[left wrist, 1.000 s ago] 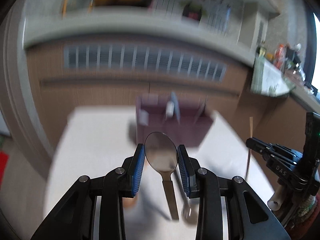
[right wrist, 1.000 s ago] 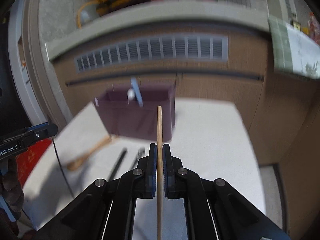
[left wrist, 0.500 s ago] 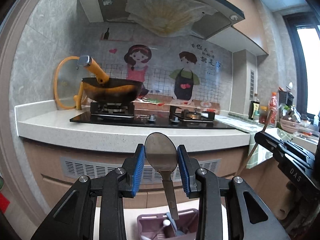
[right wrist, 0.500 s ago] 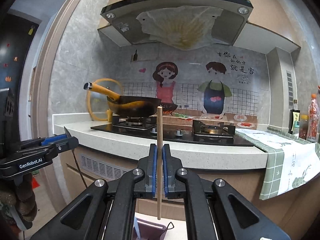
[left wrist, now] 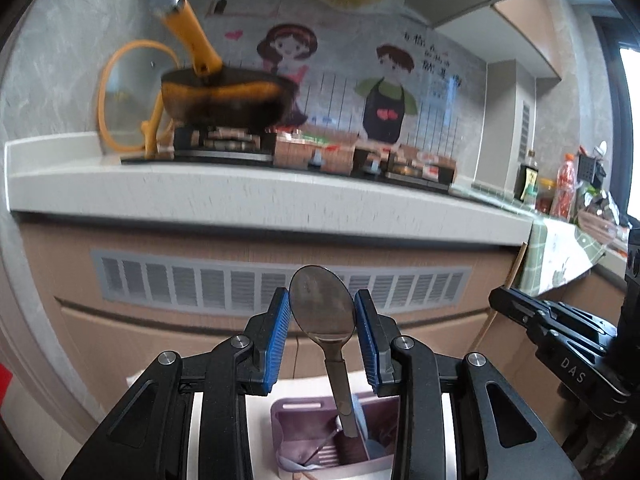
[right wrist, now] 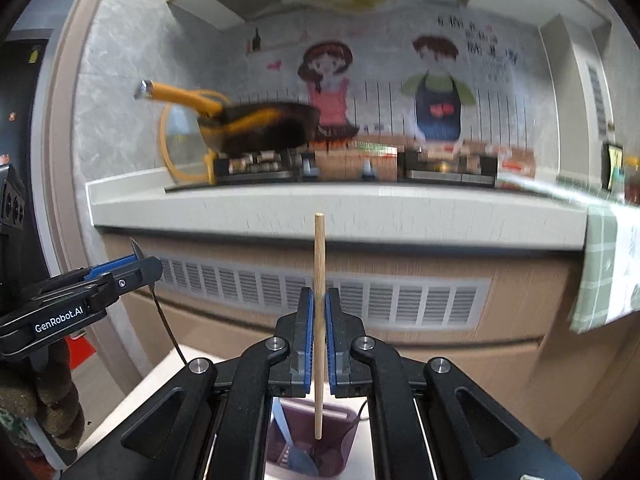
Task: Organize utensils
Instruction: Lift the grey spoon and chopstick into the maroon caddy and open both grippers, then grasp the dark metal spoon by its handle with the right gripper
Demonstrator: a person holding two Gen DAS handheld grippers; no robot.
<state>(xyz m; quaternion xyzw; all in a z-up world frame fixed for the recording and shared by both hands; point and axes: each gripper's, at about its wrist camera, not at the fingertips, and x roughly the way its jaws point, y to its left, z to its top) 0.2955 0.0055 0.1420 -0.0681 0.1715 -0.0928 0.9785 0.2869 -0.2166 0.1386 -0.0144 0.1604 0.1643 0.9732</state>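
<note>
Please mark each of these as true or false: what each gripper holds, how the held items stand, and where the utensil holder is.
1. The left gripper holds a metal spoon by its bowl. True.
2. The right gripper is open and empty. False: it is shut on a wooden chopstick.
3. The chopstick stands about upright. True.
4. The purple utensil holder is on the stove. False: it is below both grippers.
5. The spoon's handle points up. False: it hangs down toward the holder.

At lower centre the left gripper (left wrist: 322, 334) clamps a metal spoon (left wrist: 323, 312) bowl-up, its handle hanging above the purple utensil holder (left wrist: 288, 432).
</note>
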